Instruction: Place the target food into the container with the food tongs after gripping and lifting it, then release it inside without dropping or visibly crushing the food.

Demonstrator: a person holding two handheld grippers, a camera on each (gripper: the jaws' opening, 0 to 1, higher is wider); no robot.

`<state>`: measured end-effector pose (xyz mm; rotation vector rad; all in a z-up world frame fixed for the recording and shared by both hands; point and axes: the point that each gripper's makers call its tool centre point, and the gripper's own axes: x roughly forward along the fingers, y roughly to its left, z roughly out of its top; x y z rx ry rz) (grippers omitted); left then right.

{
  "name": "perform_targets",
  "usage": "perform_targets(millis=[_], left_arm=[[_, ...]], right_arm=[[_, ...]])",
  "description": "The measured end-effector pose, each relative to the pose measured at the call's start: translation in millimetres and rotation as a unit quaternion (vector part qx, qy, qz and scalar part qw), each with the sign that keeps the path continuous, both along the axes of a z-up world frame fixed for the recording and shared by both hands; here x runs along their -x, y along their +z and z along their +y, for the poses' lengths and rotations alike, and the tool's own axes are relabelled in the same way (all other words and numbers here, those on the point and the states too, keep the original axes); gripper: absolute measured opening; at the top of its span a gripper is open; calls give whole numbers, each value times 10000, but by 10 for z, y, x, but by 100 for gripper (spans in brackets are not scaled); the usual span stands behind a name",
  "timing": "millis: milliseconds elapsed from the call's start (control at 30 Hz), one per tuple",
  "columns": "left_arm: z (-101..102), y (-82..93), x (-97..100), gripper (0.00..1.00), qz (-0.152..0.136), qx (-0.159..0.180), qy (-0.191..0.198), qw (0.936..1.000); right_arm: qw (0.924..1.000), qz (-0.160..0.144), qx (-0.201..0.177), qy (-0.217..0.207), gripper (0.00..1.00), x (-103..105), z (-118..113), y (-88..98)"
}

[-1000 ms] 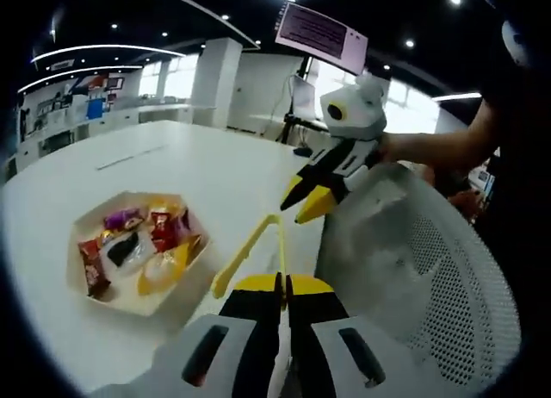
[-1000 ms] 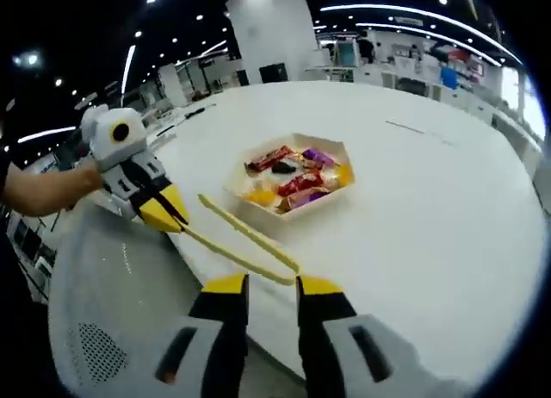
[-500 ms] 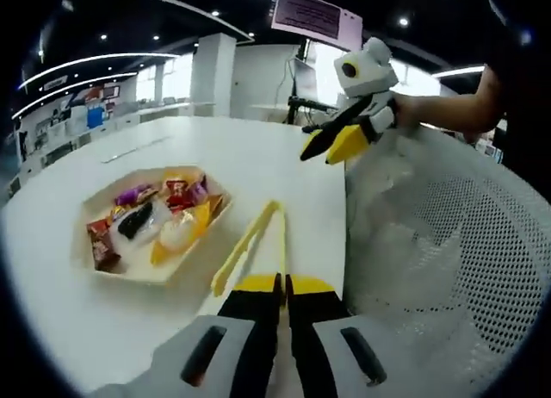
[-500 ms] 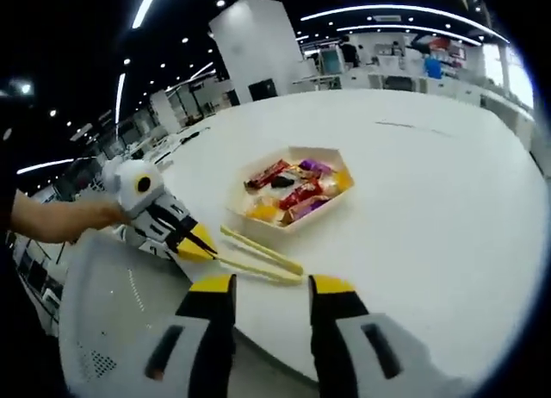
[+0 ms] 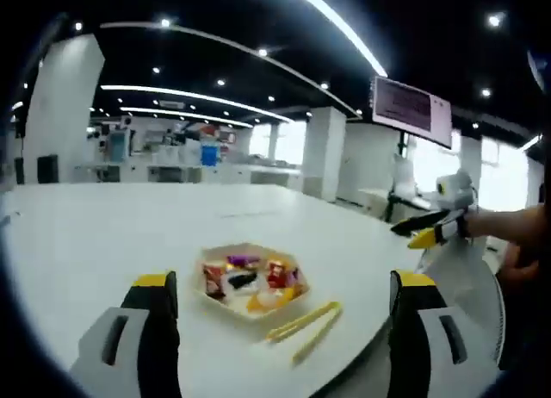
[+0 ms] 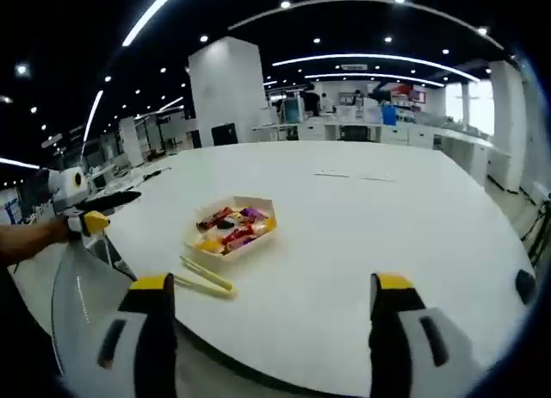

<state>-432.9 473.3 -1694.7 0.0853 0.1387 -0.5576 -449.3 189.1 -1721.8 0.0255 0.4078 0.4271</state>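
tongs [image 5: 305, 325]: yellow, lying flat on the white table [image 5: 86, 234], just beside the tray. the two arms sit a little apart at one end and meet at the other. they hold nothing. seen again in the right gripper view [image 6: 202, 278].
tray [image 5: 251, 277]: pale, six-sided, open on top, near the table's edge. seen too in the right gripper view [image 6: 231, 228].
food: wrapped snacks [image 5: 274, 275] in red, purple, yellow and black lie in the tray. none is picked up. which one is the target, cannot tell.
left gripper [image 5: 277, 301]: jaws spread wide, black with yellow tips, nothing between them. it hangs above the table, well apart from the tongs. from the right gripper view it is at the far left [image 6: 96, 214], held in a hand [image 6: 39, 237].
right gripper [image 6: 274, 284]: jaws spread wide, nothing between them, up above the table. from the left gripper view it is at the far right [image 5: 424, 230].
chair [image 6: 82, 303]: white, by the table's edge, near the tongs.
room: big hall with long ceiling lights.
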Motion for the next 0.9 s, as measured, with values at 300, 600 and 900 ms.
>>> perform_targets(millis=[300,600,900], left_arm=[[-40,-215,-26,99,-142,-89,695,9974],[67,-197,-50,99,-334,-310,928,9946],[84,-189,-14,99,-447,-449,879,9941]], right_arm=[[9849,-433,1609,463,93,25,-32,-221],[9933,-187,1104,294,88,121,-138,-315],[9940,-244,1025,303,73,167,-110,-299]])
